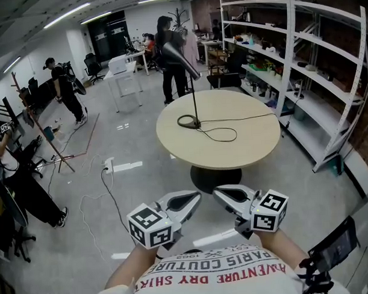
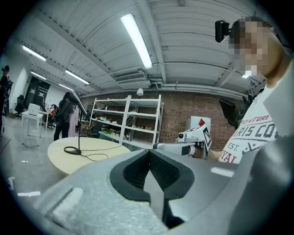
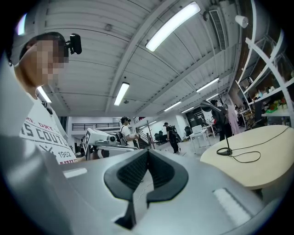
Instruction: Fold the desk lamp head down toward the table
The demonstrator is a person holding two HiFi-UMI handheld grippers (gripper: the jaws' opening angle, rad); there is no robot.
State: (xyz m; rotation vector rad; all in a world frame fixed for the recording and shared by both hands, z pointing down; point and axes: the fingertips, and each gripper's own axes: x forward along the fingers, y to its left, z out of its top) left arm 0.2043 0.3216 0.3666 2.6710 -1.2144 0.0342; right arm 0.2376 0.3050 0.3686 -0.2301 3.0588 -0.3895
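Observation:
The black desk lamp stands on the far left part of a round beige table. Its ring base rests flat, the thin pole is upright, and the long head slants at the top. A black cord runs from it across the tabletop. Both grippers are held low in front of the person's chest, well short of the table. The left gripper and right gripper point toward each other, both shut and empty. The lamp appears far off in the left gripper view, and the lamp likewise in the right gripper view.
A white shelving rack full of items lines the right wall, close behind the table. People stand by white desks at the back. A power strip and cables lie on the floor to the left.

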